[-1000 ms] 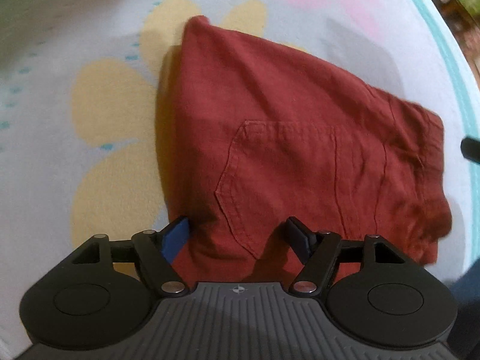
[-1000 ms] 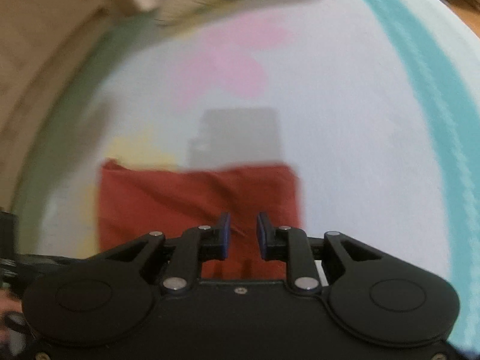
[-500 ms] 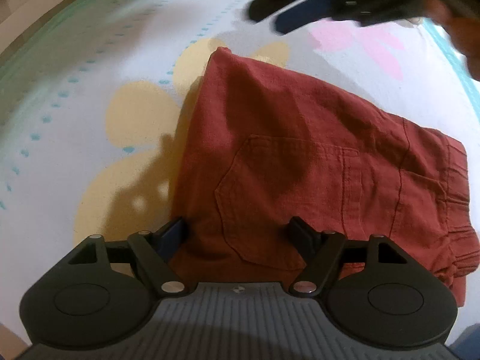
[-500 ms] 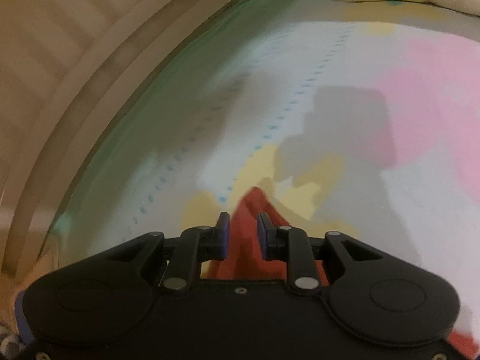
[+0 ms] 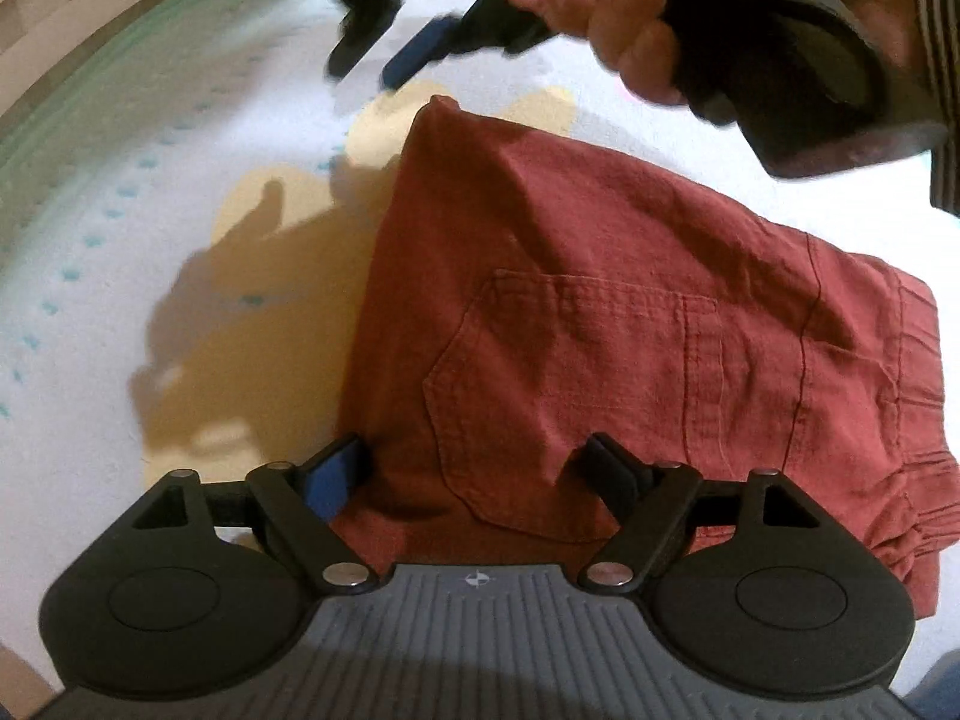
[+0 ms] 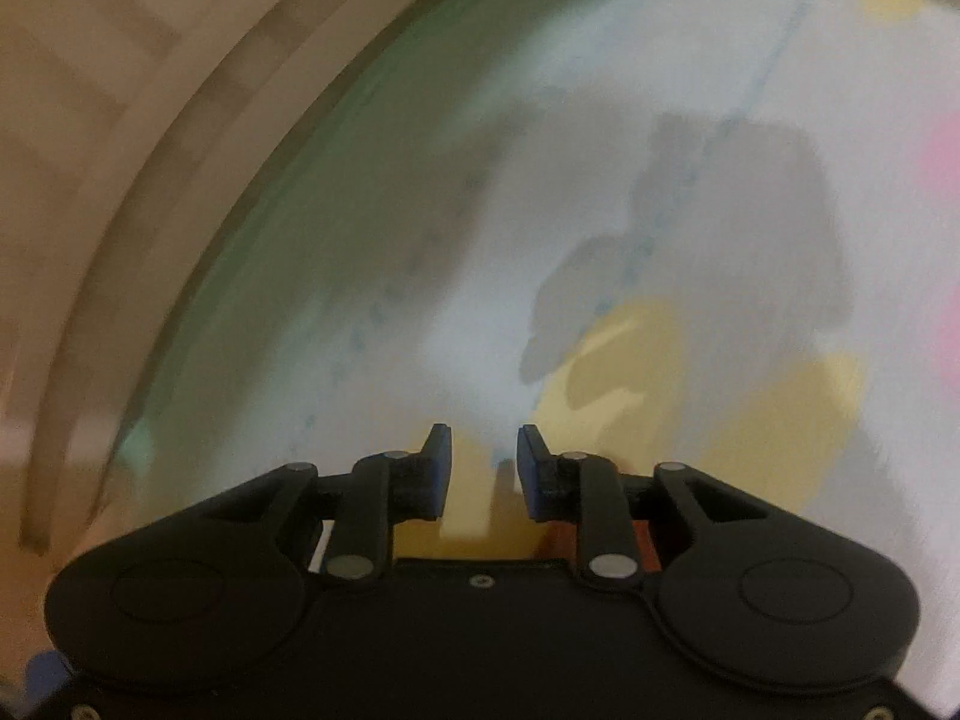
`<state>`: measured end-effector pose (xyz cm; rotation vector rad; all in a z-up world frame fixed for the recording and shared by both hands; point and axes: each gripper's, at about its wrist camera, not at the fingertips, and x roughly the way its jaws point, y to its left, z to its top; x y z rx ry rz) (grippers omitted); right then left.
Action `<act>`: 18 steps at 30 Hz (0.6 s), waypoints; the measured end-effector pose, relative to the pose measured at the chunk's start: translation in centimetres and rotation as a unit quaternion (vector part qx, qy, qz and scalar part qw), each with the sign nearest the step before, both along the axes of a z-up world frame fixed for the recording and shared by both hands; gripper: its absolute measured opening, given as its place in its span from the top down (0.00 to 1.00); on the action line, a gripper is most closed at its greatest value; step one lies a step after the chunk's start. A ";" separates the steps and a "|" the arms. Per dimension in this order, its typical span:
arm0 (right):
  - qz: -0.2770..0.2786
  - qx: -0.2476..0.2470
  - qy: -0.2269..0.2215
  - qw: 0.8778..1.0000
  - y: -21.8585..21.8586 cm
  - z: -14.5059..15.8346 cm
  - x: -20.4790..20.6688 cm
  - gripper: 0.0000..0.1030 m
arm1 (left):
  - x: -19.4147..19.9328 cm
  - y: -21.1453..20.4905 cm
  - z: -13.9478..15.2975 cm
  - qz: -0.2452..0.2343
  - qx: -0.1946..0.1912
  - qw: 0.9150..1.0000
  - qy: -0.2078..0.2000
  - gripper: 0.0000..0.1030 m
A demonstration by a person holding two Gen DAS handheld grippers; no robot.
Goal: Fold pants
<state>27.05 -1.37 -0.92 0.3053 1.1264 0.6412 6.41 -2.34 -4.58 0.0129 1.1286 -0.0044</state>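
Note:
The red pants [image 5: 600, 324] lie folded into a compact block on the bed sheet, back pocket up, waistband to the right. My left gripper [image 5: 474, 468] is open, its fingers straddling the near edge of the fabric without pinching it. My right gripper [image 5: 390, 54] hovers above and beyond the far corner of the pants, held in a hand. In the right wrist view that gripper [image 6: 483, 468] is open and empty over the sheet; only a sliver of red pants [image 6: 642, 540] shows behind its right finger.
The white bed sheet [image 5: 150, 252] has yellow and pink flower prints, a dotted line and a green border [image 6: 312, 228]. A beige wall or bed frame [image 6: 90, 120] runs along the left edge. The person's hand [image 5: 630, 30] is above the pants.
The right gripper has swung from over the pants to beyond their far left corner and opened wider. The left gripper stayed open at the near edge and backed off slightly.

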 end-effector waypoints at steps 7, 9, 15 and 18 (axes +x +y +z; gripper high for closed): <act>-0.057 -0.048 -0.044 0.996 -6.1 3.4 -5.2 0.63 | 0.1 0.4 0.1 0.004 -0.007 1.000 0.003 0.22; -0.091 -0.085 -0.035 0.992 -8.5 3.6 -7.4 0.63 | 0.1 0.5 0.1 0.005 -0.008 1.000 0.004 0.22; -0.192 -0.200 0.010 0.961 -13.5 2.6 -15.2 0.62 | 0.5 0.6 0.1 0.009 -0.009 1.000 0.006 0.22; -0.228 -0.208 0.036 0.950 -14.6 1.7 -17.9 0.63 | 0.5 0.5 0.1 0.008 -0.007 1.000 0.005 0.22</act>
